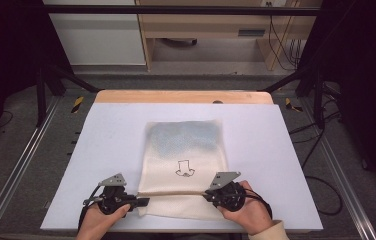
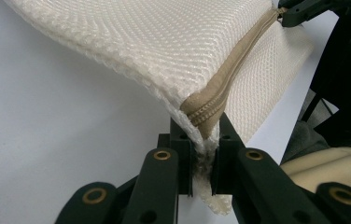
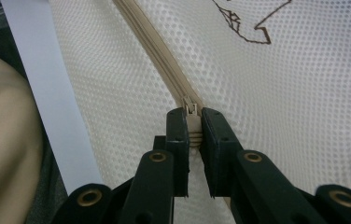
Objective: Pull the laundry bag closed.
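Observation:
A cream mesh bag (image 1: pixel 183 155) lies flat on the pale table sheet (image 1: pixel 111 150), with a small dark line drawing (image 1: pixel 184 168) on its front and a tan zipper (image 1: pixel 173 192) running across its near end. My left gripper (image 1: pixel 143 202) is shut on the bag's left edge, where the zipper (image 2: pixel 220 79) ends at the corner of the mesh bag (image 2: pixel 164 42). My right gripper (image 1: pixel 210 196) is shut on the zipper pull (image 3: pixel 192 122) at the bag's right side, with the zipper (image 3: pixel 155 51) running away over the mesh bag (image 3: pixel 304 102).
The sheet covers a wooden tabletop (image 1: pixel 183 96) inside a black frame (image 1: pixel 176 10). Metal rails (image 1: pixel 16 170) run along both sides. Cables (image 1: pixel 321 180) trail on the floor at the right. A sleeve (image 1: pixel 271 232) and a trouser leg (image 3: pixel 1 140) sit at the near edge.

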Tool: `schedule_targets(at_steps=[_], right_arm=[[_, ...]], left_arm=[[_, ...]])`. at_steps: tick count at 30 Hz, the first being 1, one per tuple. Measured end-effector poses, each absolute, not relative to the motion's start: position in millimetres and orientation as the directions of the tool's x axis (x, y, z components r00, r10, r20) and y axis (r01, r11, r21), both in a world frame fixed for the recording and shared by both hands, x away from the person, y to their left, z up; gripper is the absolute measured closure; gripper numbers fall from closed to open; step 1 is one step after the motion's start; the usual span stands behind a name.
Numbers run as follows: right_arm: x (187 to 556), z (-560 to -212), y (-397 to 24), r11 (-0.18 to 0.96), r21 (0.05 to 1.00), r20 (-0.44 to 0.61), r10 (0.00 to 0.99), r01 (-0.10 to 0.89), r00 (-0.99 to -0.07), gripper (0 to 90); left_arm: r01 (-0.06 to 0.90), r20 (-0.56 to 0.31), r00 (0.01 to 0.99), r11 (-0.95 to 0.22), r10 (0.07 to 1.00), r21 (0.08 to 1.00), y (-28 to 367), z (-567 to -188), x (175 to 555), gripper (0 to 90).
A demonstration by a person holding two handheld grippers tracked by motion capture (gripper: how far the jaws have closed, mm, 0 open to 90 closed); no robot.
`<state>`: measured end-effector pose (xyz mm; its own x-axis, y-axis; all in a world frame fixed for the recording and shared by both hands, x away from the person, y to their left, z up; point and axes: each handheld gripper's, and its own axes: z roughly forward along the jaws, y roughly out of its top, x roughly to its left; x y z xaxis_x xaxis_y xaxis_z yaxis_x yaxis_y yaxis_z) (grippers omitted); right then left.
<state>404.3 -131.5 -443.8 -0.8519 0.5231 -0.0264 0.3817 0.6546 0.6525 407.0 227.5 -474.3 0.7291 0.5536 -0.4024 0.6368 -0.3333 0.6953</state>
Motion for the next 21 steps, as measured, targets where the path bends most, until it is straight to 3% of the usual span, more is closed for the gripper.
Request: schedule_targets(at_steps=[21], right_arm=[[395,-449,-175,0.553,0.694,0.032,0.617,0.462,-0.786,82.1]], left_arm=[[0.634,-0.413,0.731,-0.317,0.543,0.705,227,-472,404,82.0]])
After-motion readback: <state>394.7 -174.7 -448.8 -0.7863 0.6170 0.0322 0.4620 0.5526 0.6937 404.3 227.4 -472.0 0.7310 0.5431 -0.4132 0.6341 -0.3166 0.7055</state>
